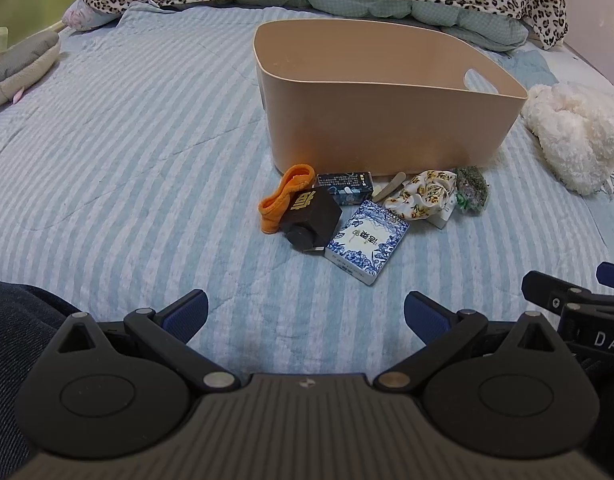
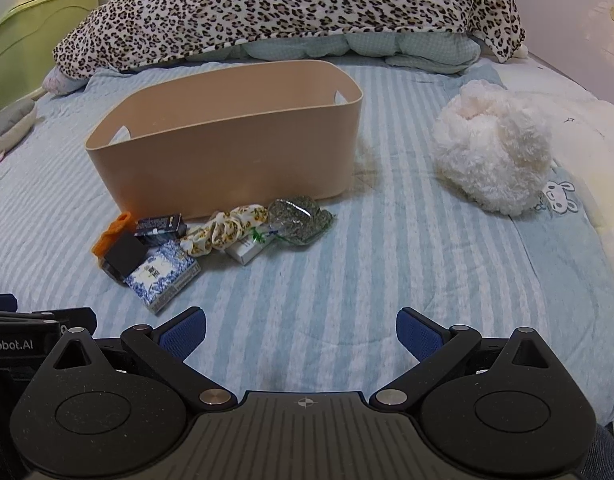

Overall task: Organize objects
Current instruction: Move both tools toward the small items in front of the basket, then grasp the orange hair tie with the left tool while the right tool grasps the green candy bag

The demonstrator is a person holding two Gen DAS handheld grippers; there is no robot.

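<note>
Everything to be sorted sat in one clump right at the foot of the tan bin (image 1: 387, 112), on its near side — prob. dumped there so each piece is a short lift over the wall. The bin itself stood upright on the striped bed (image 1: 127, 140), open top, handle cut-outs at both ends; no contents could be seen over its near wall, so I'd judge the task hardly begun.

Nearest the bin wall: a dark small box (image 1: 345, 187), touching or nearly so, w/ a pale flat stick (image 1: 389, 192) just beside it. In front of those, a black cube w/ a gold character (image 1: 311, 216) leaned over an orange cloth loop (image 1: 285, 196), and a blue-and-white patterned box (image 1: 367, 248) lay furthest from the bin, closest to the tongs. Toward the bin's right end: a floral scrunchie (image 1: 423, 194) draped over a white box (image 2: 249, 250), then a clear bag of green bits (image 2: 301, 218).

Left tongs (image 1: 305, 316) were spread wide, gripping nothing, held low and short of the pile. Right tongs (image 2: 301, 330) likewise — wide apart, empty, aimed more at the bin's right end. Both looked parked for a first reach.

Off to the bin's right a white fluffy toy (image 2: 495, 156) lay well apart; behind the bin, a leopard-print blanket (image 2: 287, 8).
</note>
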